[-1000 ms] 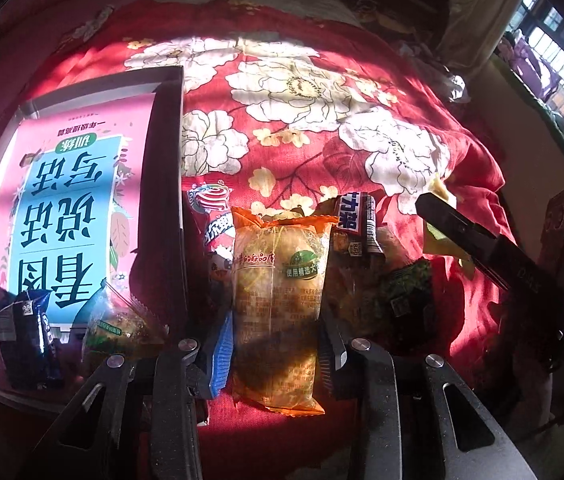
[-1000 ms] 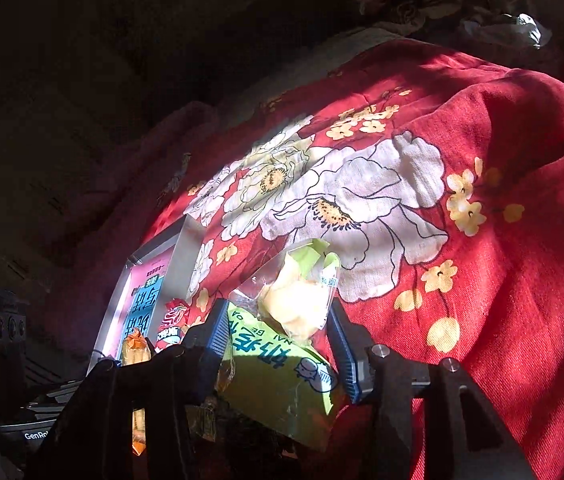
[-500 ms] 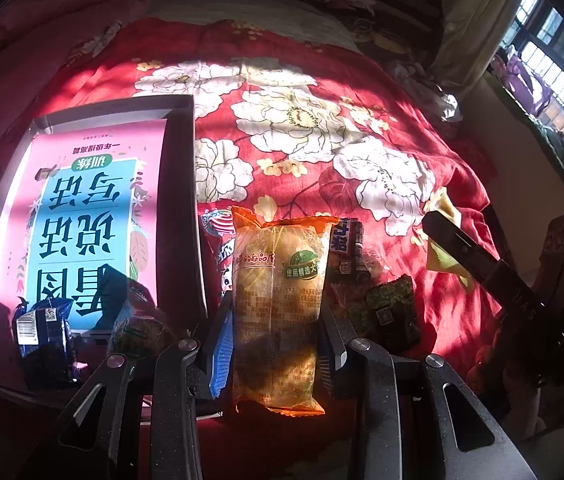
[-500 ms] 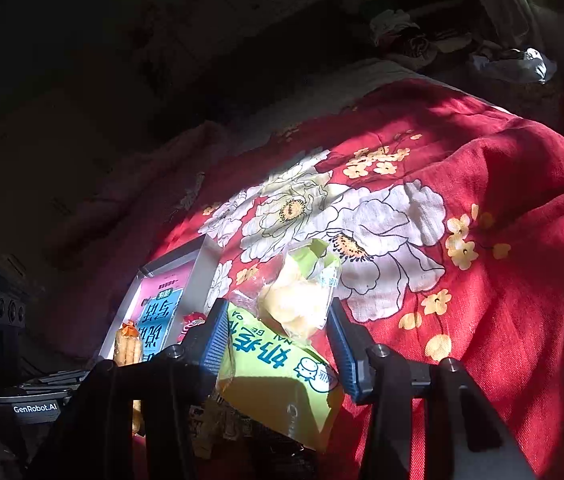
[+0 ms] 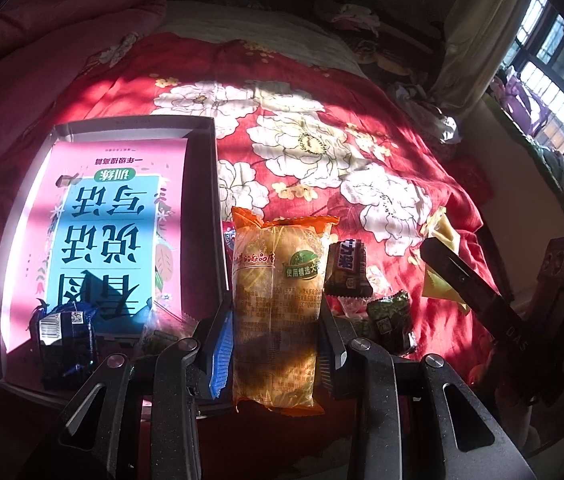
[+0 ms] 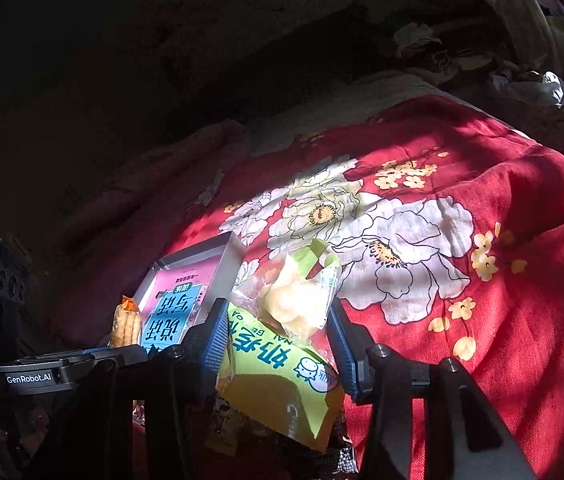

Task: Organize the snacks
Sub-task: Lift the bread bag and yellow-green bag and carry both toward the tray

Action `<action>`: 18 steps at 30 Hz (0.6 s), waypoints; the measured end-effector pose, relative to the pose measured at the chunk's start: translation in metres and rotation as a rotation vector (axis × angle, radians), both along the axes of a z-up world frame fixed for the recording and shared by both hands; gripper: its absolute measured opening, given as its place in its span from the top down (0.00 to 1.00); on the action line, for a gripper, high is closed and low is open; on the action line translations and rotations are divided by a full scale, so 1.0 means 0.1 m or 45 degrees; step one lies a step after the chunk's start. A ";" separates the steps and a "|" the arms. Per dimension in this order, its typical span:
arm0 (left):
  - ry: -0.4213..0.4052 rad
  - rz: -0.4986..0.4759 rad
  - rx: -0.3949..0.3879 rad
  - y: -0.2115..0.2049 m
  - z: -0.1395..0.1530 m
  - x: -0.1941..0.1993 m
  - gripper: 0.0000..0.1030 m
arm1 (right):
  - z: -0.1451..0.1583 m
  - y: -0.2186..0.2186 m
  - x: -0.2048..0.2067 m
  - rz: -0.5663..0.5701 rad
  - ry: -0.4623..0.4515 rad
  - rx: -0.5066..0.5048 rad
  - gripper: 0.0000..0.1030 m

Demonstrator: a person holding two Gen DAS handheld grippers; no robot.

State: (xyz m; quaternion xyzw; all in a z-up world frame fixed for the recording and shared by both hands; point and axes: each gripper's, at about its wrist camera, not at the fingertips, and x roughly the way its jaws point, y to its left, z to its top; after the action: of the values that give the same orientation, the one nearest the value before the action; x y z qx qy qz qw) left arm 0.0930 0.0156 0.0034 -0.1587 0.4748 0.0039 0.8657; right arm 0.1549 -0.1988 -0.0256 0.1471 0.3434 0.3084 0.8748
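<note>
My left gripper (image 5: 275,320) is shut on an orange-edged bread packet (image 5: 277,288), held upright above the bed just right of the grey tray (image 5: 205,128). The tray holds a pink and blue booklet (image 5: 109,232), a dark blue snack packet (image 5: 63,340) and a clear green packet (image 5: 161,334). My right gripper (image 6: 277,332) is shut on a yellow-green snack packet (image 6: 282,360), lifted above the red bedspread. Loose snacks lie on the bed: a dark chocolate bar (image 5: 348,268) and a green packet (image 5: 390,320).
The red floral bedspread (image 5: 322,140) covers the bed. A pink quilt (image 5: 41,40) lies at the back left. Clothes are piled at the head of the bed (image 5: 362,36). A window (image 5: 554,92) is at the right. The right gripper's body (image 5: 482,296) shows in the left view.
Both grippers have risen with their packets. The tray and bedspread now sit further away in both views, and more of the tray shows.
</note>
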 end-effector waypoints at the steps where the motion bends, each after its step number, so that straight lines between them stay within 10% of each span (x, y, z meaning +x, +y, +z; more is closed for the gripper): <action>1: -0.004 0.006 0.000 0.02 0.00 -0.02 0.65 | 0.01 0.02 -0.02 0.005 -0.004 -0.003 0.53; 18: -0.041 0.089 -0.043 0.42 0.03 -0.16 0.65 | 0.04 0.36 -0.21 0.095 -0.043 -0.049 0.53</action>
State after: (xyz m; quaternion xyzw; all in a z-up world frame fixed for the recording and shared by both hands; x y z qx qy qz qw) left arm 0.0773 0.0576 0.0069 -0.1897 0.4549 0.0235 0.8698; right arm 0.1341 -0.1628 -0.0213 0.1121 0.3397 0.3365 0.8711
